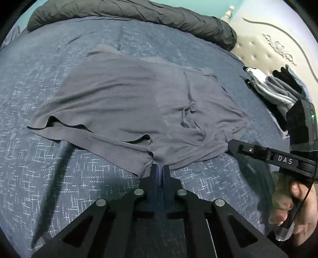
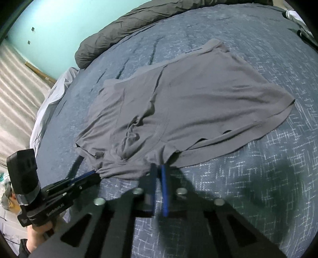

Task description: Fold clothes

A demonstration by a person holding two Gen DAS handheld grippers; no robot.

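a grey t-shirt (image 1: pixel 127 103) lies spread on the middle of a bed, over a blue patterned bedspread (image 1: pixel 39 168). it is partly folded, with one side turned over onto the body and loose wrinkles near the middle. in the left wrist view its near hem runs from about 9 o'clock down to 6 o'clock, with dark gaps where the layers part.

the left hand-held gripper (image 1: pixel 160 171) sits at 6 o'clock in its own view, its jaws narrow and pinched on the shirt's near edge, with blue pads just visible between them. in the right wrist view the same gripper reaches in from 8 o'clock and holds a bunched corner of the shirt.

the right hand-held gripper (image 2: pixel 158 171) meets the near edge of the shirt at 6 o'clock in its own view. its jaws stand narrowly apart and the cloth edge lies at their tips, but i cannot tell whether they clamp it. in the left wrist view its tip touches the shirt's right edge at about 4 o'clock, and a hand (image 1: pixel 298 210) grips its handle at 5 o'clock.

a dark rolled quilt (image 1: pixel 139 15) lies along the far side of the bed at 12 o'clock. a pile of other clothes (image 1: pixel 278 87) sits at 2 o'clock, beside a cream padded headboard (image 1: pixel 268 49). in the right wrist view a teal wall (image 2: pixel 59 29) shows at 10 o'clock.
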